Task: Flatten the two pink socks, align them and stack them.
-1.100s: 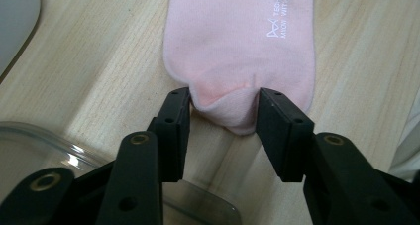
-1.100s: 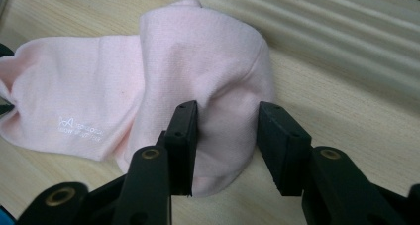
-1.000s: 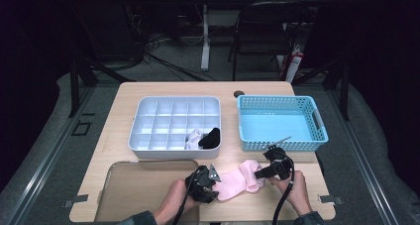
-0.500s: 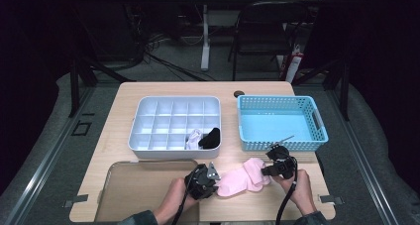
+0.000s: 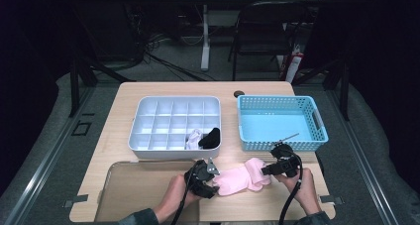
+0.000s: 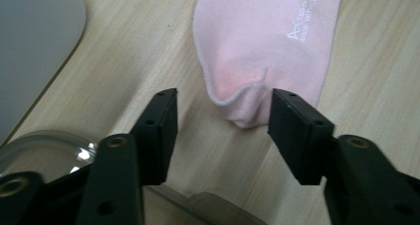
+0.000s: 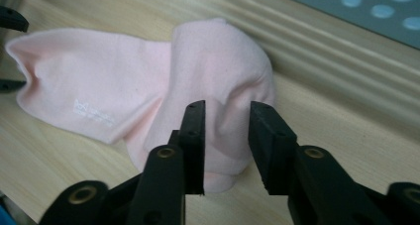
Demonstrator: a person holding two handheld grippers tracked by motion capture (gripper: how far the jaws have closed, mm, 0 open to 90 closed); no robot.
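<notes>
A pink sock [image 5: 242, 178] lies flat on the wooden table near its front edge, its right end folded over itself. My left gripper [image 5: 213, 183] is at the sock's left end. Its jaws [image 6: 225, 98] have just been opening and now stand wide, with the sock's tip [image 6: 247, 111] loose between them. My right gripper [image 5: 267, 169] is at the folded right end. Its jaws [image 7: 228, 108] have also just been opening and stand a little apart over the fold [image 7: 223, 66], not pressing on it.
A white compartment tray [image 5: 148, 131] behind the sock holds a white sock [image 5: 194, 138] and a black sock [image 5: 210, 137]. A blue basket [image 5: 317, 121] stands at the right. A clear grey mat [image 5: 133, 190] covers the front left.
The sock's right end has bunched into a fold near the right gripper, which has edged slightly right. The left hand has kept its place.
</notes>
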